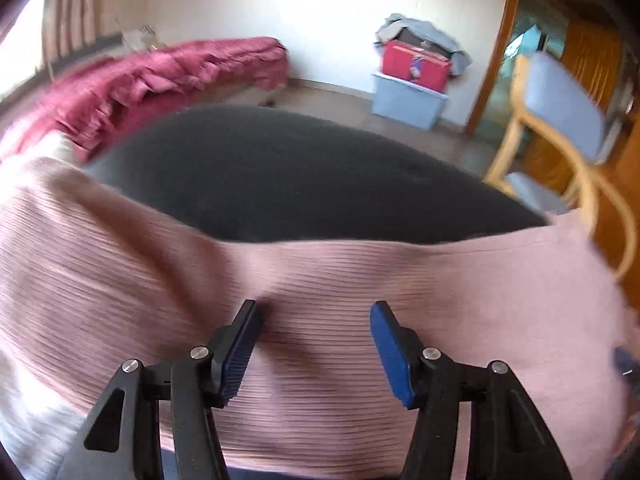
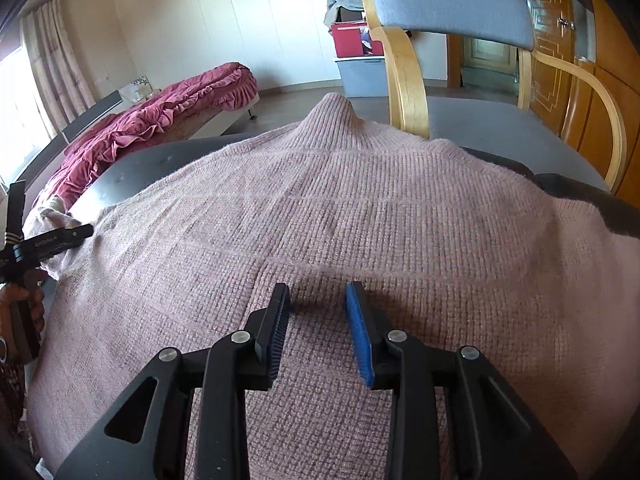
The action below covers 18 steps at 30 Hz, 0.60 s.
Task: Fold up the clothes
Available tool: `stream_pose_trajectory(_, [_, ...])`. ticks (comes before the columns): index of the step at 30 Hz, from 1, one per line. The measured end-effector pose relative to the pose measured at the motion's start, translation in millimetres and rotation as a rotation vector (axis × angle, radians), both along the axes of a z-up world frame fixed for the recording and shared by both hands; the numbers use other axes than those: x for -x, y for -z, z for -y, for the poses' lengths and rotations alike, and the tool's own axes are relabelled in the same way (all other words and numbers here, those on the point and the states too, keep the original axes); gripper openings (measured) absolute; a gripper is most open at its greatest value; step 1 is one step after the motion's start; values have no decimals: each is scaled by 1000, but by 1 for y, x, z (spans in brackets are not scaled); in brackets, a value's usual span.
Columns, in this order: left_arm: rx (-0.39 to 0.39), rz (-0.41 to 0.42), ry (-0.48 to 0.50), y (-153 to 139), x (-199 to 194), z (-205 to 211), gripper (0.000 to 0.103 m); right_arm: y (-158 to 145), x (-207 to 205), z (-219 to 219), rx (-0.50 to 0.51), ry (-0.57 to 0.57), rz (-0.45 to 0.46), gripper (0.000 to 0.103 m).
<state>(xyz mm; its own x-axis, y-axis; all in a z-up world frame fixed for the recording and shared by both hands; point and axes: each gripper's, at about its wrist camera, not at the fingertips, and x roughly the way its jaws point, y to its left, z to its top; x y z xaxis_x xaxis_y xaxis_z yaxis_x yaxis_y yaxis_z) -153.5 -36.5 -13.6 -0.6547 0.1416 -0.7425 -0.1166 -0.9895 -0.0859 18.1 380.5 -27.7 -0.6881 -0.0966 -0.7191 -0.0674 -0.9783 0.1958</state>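
Observation:
A pink ribbed knit sweater (image 2: pixel 340 220) lies spread on a dark table (image 2: pixel 132 172), its high collar (image 2: pixel 334 110) pointing away from me. My right gripper (image 2: pixel 318 296) is open and empty, hovering just above the middle of the sweater. My left gripper (image 1: pixel 316 314) is open and empty just above the sweater (image 1: pixel 320 272) near its edge; that view is motion-blurred. In the right wrist view the left gripper (image 2: pixel 52 240) shows at the sweater's left edge, held by a hand.
A wooden armchair with grey cushions (image 2: pixel 452 4) stands at the table's far right side. A bed with a crimson cover (image 2: pixel 160 116) is at the far left. A red box on a grey bin (image 1: pixel 412 80) stands by the wall. Wooden doors (image 2: pixel 560 40) are at right.

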Motion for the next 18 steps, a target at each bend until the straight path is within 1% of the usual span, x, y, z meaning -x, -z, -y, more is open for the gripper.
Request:
stream_pose_trajectory(2, [9, -9, -22, -3, 0, 17, 57, 0, 0, 1, 1, -7, 0, 39])
stream_pose_trajectory(6, [24, -26, -62, -10, -1, 50, 56, 0, 0, 3, -3, -12, 0, 41])
stream_pose_trajectory(14, [-149, 36, 138, -4, -88, 62, 57, 0, -1, 0, 15, -13, -3, 41])
stream_pose_trajectory(16, [-192, 52, 188, -3, -110, 65, 61, 0, -1, -1, 22, -12, -5, 41])
stream_pose_trajectory(18, [-235, 68, 238, -2, -132, 68, 61, 1, -1, -2, 30, -12, -6, 41])
